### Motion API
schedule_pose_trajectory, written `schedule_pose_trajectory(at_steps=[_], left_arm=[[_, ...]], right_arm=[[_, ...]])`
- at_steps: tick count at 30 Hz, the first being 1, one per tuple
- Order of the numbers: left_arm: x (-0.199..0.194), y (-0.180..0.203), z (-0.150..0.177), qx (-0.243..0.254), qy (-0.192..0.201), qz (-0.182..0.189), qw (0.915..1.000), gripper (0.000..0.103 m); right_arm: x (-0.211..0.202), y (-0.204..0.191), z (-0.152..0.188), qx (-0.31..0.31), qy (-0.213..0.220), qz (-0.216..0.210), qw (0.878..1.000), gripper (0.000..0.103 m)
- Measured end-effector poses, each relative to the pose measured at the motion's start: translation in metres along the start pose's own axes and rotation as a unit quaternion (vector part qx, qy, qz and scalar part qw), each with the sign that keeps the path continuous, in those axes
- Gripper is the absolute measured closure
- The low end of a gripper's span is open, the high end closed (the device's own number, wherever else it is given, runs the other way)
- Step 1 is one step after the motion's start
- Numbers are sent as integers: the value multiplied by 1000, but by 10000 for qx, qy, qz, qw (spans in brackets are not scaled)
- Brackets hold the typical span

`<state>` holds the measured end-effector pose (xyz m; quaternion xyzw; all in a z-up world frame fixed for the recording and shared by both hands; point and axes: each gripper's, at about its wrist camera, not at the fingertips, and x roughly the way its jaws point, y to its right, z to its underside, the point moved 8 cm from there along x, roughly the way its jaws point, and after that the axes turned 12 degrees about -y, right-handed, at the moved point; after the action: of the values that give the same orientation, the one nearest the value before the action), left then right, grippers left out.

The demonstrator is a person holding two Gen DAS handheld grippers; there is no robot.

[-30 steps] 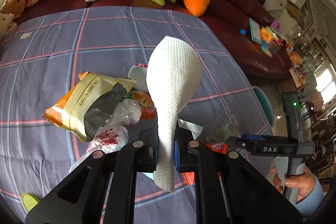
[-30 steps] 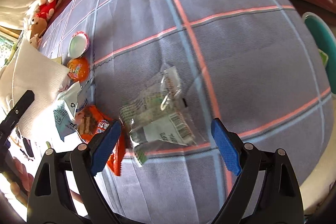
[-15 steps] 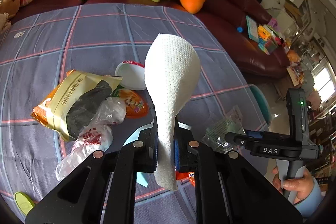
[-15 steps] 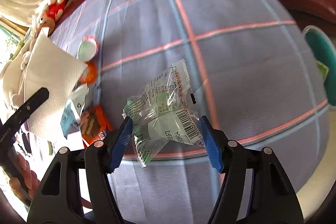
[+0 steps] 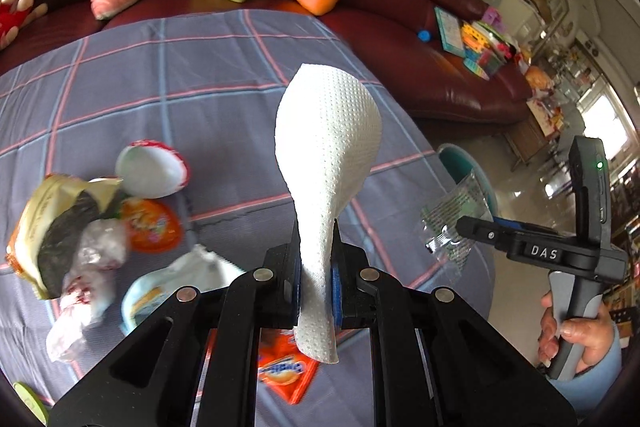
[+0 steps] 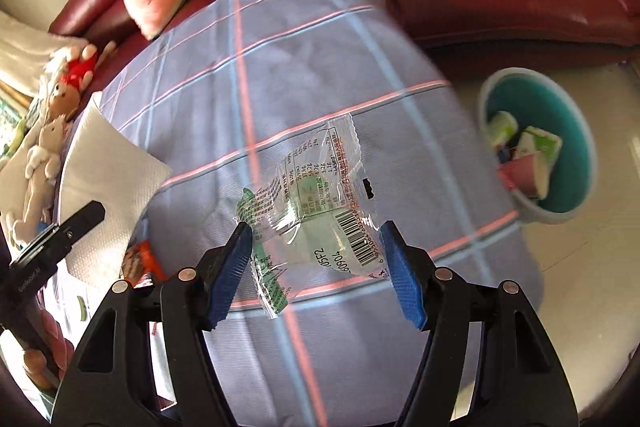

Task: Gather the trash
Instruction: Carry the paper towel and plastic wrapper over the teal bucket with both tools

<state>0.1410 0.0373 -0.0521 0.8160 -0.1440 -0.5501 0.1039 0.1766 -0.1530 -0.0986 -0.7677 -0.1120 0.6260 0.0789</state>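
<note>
Clear plastic, printed with a barcode, a nutrition table too small to be read and the upside-down characters "05F2", is being pinched between the blue pads of the right gripper (image 6: 316, 259); this clear wrapper (image 6: 316, 215) is being held above the plaid tablecloth (image 6: 304, 39), its edges touching both pads, the jaws having just been closing onto it. "DAS" is being shown in white letters on the black body of that same right gripper (image 5: 460, 227) in the left wrist view, where a hand (image 5: 576, 339) is being seen wrapped round its grey handle. White embossed paper is being clamped by the left gripper (image 5: 316, 287), whose jaws are being kept tightly closed on the paper towel (image 5: 328, 155), which is standing up above the fingers and hanging a little below them. Beyond the table edge, on the floor, a teal bin (image 6: 576, 155) is being shown with packaging already inside. On the cloth to the left, a yellow snack bag (image 5: 52, 211), a crumpled plastic bag (image 5: 88, 279), an orange lid (image 5: 154, 227), a white cup lid (image 5: 152, 169) and an orange wrapper (image 5: 284, 367) with blurred lettering are being left lying close together.
</note>
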Motion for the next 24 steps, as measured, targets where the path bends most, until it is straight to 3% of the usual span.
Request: schedule_pose_trajectory(at_steps=[11, 19, 24], left_arm=[[60, 93, -34, 661, -387, 87, 9970, 91], [115, 177, -64, 1157, -667, 192, 9909, 91], [153, 227, -73, 1361, -869, 291, 9865, 91]], right_arm=[[-36, 108, -19, 770, 437, -59, 9961, 40], [-73, 223, -32, 1588, 929, 27, 9829, 39], [-73, 267, -31, 1898, 910, 5, 9776, 39]])
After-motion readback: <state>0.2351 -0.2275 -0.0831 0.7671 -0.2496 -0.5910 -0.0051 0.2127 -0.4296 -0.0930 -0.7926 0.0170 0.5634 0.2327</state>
